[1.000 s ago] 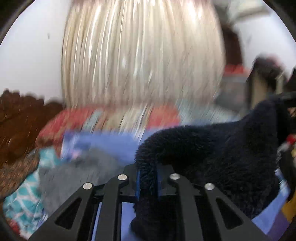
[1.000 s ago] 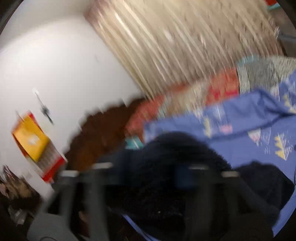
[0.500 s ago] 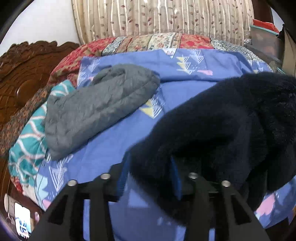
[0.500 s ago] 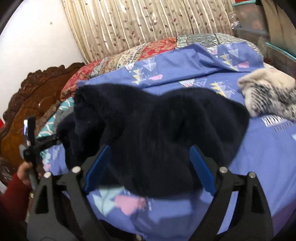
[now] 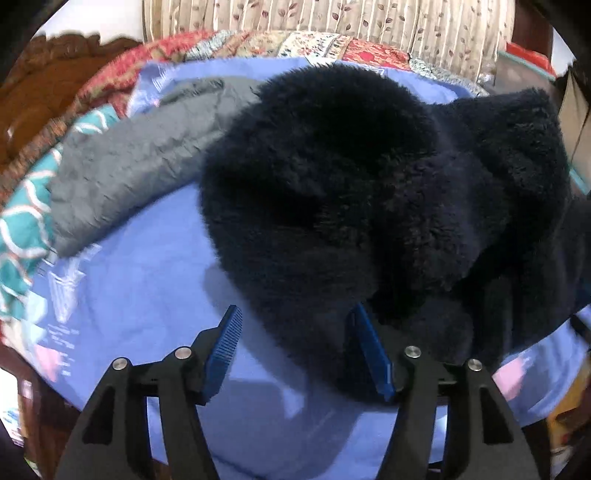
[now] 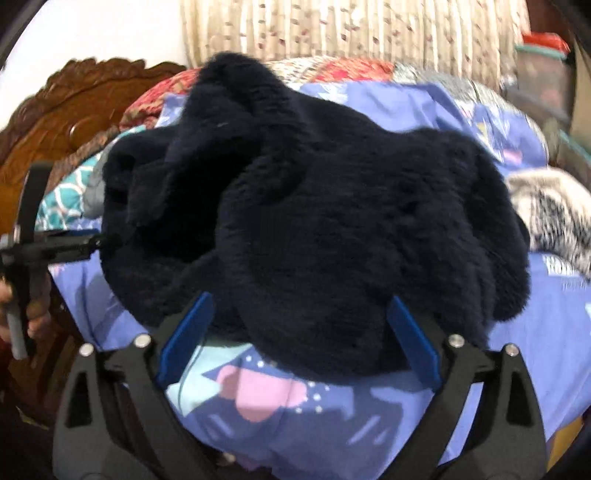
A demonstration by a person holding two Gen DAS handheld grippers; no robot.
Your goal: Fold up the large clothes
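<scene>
A large dark navy fleece garment (image 5: 369,192) lies bunched on the blue patterned bedsheet (image 5: 140,295); it also fills the middle of the right wrist view (image 6: 325,229). My left gripper (image 5: 295,332) is open, its blue pads on either side of the garment's near edge. My right gripper (image 6: 299,317) is open wide, its pads on either side of the garment's near edge. The left gripper shows at the far left of the right wrist view (image 6: 99,242), at the garment's left edge.
A grey quilted garment (image 5: 140,155) lies folded at the left beside a teal patterned cloth (image 5: 22,229). A white and grey furry item (image 6: 550,218) lies at the right. A carved wooden headboard (image 6: 74,107) and curtain (image 6: 351,26) stand behind the bed.
Both grippers were shut on the navy garment and held it up. They lowered it onto the bed and opened; it now lies bunched on the sheet.
</scene>
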